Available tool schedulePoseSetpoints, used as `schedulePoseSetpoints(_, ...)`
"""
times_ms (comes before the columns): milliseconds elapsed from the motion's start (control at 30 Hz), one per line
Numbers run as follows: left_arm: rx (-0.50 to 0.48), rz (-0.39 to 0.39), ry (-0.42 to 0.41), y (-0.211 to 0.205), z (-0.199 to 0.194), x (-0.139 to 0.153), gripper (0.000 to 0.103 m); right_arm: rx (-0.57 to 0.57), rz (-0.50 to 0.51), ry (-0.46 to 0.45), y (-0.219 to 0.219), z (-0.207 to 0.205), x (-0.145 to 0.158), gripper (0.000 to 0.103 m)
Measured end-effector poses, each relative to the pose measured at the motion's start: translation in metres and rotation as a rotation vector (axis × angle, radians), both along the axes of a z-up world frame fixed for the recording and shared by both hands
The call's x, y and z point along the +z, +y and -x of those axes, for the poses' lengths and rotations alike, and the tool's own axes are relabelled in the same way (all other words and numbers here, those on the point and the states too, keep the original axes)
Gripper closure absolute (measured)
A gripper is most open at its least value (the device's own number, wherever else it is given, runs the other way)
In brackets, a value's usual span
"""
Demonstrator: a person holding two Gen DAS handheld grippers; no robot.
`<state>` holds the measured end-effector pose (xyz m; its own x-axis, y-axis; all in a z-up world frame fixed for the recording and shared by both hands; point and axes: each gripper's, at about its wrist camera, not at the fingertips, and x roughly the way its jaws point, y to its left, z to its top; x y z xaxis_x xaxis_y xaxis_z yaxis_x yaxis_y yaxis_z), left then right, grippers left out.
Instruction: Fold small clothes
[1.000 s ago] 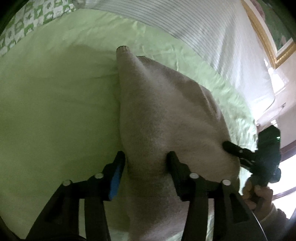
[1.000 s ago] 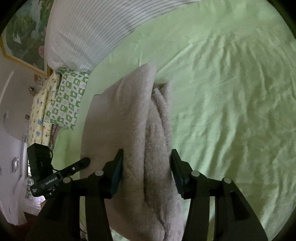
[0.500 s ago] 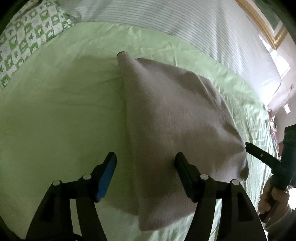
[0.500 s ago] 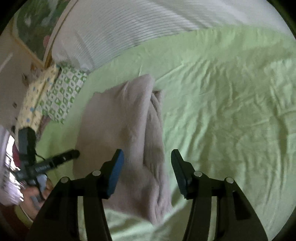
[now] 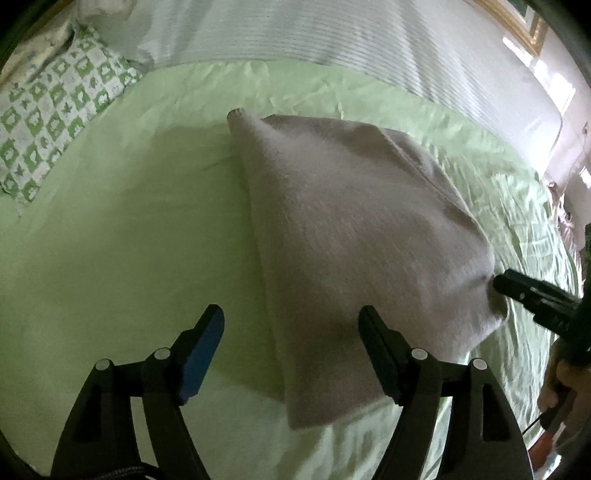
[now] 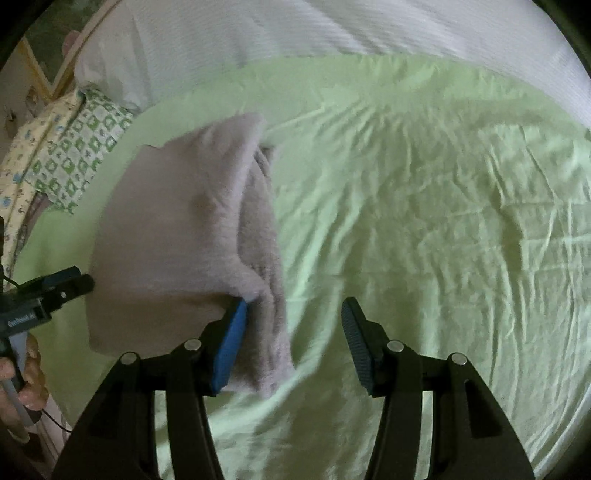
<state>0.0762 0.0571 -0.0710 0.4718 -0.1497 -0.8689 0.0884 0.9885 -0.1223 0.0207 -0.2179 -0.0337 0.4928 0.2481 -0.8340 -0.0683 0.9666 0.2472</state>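
A folded beige fleecy garment (image 5: 351, 236) lies on the green bed sheet (image 5: 110, 240). My left gripper (image 5: 291, 328) is open just in front of the garment's near edge, holding nothing. In the right wrist view the same garment (image 6: 177, 236) lies to the left, with its stacked folded edges facing the camera. My right gripper (image 6: 293, 325) is open beside the garment's right near corner, its left finger against the fabric edge. Each gripper shows in the other's view: the right one (image 5: 532, 295) at the garment's right corner, the left one (image 6: 59, 291) at its left edge.
A green-and-white patterned pillow (image 5: 55, 110) lies at the far left of the bed. A white striped duvet (image 5: 332, 33) runs along the far side. Wrinkled green sheet (image 6: 443, 203) spreads to the right of the garment.
Both grippers opened and let go of the garment, then drew back from it. The garment now rests flat on the sheet.
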Motion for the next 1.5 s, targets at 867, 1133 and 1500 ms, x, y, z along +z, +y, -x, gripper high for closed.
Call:
schedulePoseSetpoints(867, 0.058, -0.095, -0.111, 0.001, 0.120, 0.014, 0.021, 0.075, 0.026, -0.133, 0.037, 0.100, 0.027, 0.019)
schedulePoseSetpoints(1133, 0.051, -0.043, -0.127, -0.002, 0.125, 0.019, 0.021, 0.096, 0.048, -0.157, 0.056, 0.113, 0.032, 0.017)
schedulePoseSetpoints(1500, 0.067, -0.034, -0.204, -0.003, 0.131, 0.040, 0.019, 0.142, 0.052, -0.212, 0.069, 0.109, 0.048, 0.013)
